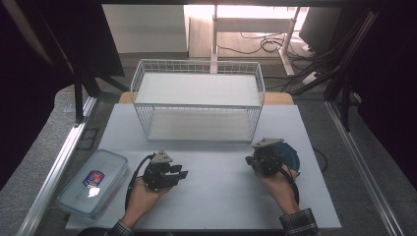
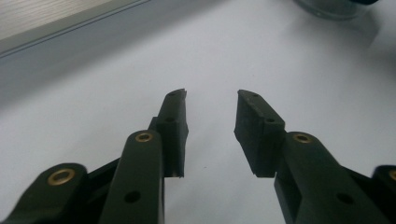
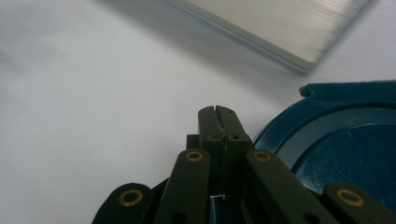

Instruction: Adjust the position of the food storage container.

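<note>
Right claw [image 3: 218, 112] sits closed beside the blue lid [image 3: 345, 140], likely lining up; left claw [image 2: 210, 105] hangs open, empty.

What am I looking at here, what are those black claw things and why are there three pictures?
A person sits at a table and holds a hand-held gripper in each hand, a tool with two black jaws. One picture looks down from above; the other two come from small cameras riding on the grippers, looking along their jaws.

The left gripper has its jaws apart with nothing between them, over bare table. The right gripper has its jaws pressed together, holding nothing, right beside a round blue lid.

Also on the table: a white wire basket at the far side, and a clear lidded box with a label at the near left.
</note>
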